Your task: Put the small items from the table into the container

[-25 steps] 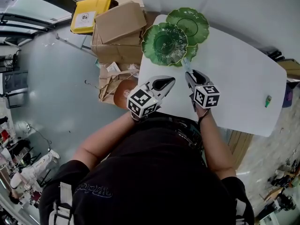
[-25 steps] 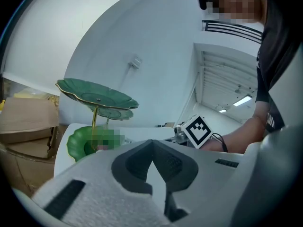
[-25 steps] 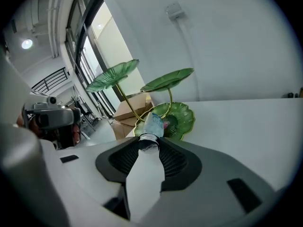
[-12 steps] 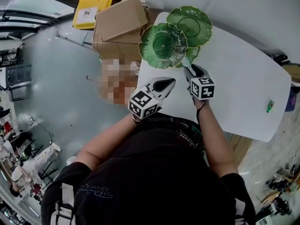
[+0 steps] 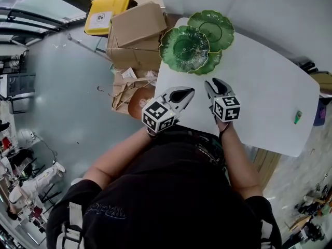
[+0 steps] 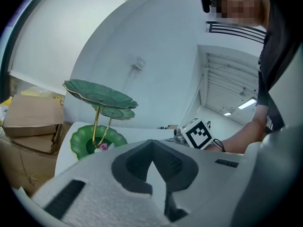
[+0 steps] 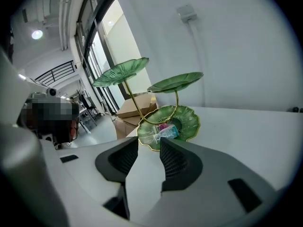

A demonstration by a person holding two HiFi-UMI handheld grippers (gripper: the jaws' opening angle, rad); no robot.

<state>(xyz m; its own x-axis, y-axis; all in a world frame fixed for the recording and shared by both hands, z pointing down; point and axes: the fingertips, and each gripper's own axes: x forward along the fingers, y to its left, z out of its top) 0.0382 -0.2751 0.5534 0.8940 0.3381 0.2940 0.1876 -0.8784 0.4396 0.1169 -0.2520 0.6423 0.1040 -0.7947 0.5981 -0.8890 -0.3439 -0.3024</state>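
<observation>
A green leaf-shaped tiered dish stand [image 5: 184, 47] rises at the far end of the white table [image 5: 259, 87]. Its lowest dish [image 7: 189, 121] holds a small clear bottle [image 7: 166, 132] and a pink item [image 7: 163, 126]; the left gripper view also shows a pink item [image 6: 100, 147] in the lowest dish [image 6: 80, 143]. My right gripper [image 5: 213, 83] [image 7: 149, 143] points at that dish from a little way back, its jaws opening with nothing between them. To its left my left gripper [image 5: 190, 91] [image 6: 151, 143] is shut and empty. A small green item [image 5: 297, 116] lies near the table's right edge.
Cardboard boxes [image 5: 137, 27] and a yellow box [image 5: 106, 12] are stacked on the floor left of the table. Paper bags [image 5: 127, 90] lie beside the table's left edge.
My right gripper went forward to the lowest dish, then drew back toward me. The left gripper has kept still.
</observation>
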